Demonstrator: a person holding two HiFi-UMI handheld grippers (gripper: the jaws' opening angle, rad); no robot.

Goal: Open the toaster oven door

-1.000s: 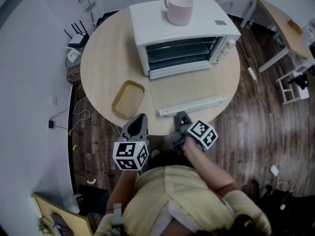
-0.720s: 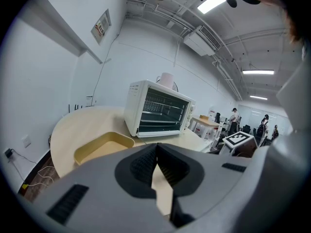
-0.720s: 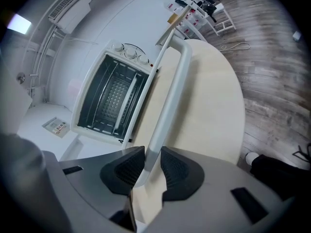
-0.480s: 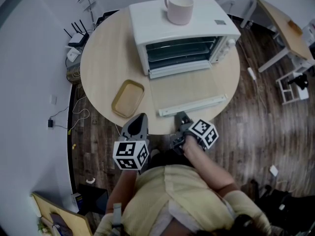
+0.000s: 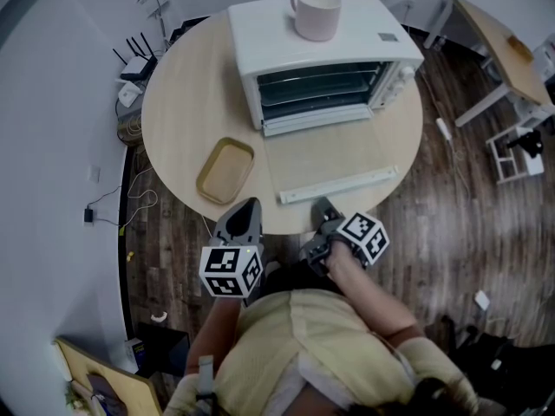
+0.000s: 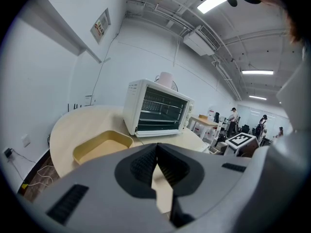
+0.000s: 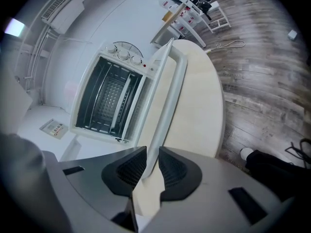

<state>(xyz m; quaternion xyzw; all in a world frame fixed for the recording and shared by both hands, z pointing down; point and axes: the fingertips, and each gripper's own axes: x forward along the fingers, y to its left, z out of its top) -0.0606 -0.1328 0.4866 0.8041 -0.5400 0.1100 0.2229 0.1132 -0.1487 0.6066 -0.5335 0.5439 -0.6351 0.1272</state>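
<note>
Two grippers sit at the near edge of a round wooden table (image 5: 186, 102). Furthest left lies an empty tan tray (image 5: 225, 173), flat on the tabletop. The left gripper (image 5: 245, 206) hangs just off the table's rim, right beside the tray's near end. In the left gripper view its jaws meet at the tips with nothing between them, and the tray (image 6: 99, 147) lies ahead and to their left.

Toward the middle, at the far side of the table, stands the white toaster oven (image 5: 260, 33) with a pale mug (image 5: 315, 16) upright on its roof. Its door (image 5: 325, 159) is swung fully down and lies level over the tabletop, leaving the wire racks inside exposed. The door's white handle (image 5: 340, 185) runs along the edge nearest the person.

The right gripper (image 5: 323, 204) points at that handle from just beyond the table's edge, close to it but apart from it. In the right gripper view, its jaws have just been closing and now stand a narrow slit apart. The handle (image 7: 171, 101) stretches away ahead of the tips, in line with the gap, and the pads press on nothing. The oven's open cavity (image 7: 104, 98) lies beyond, to the left of the door.
</note>
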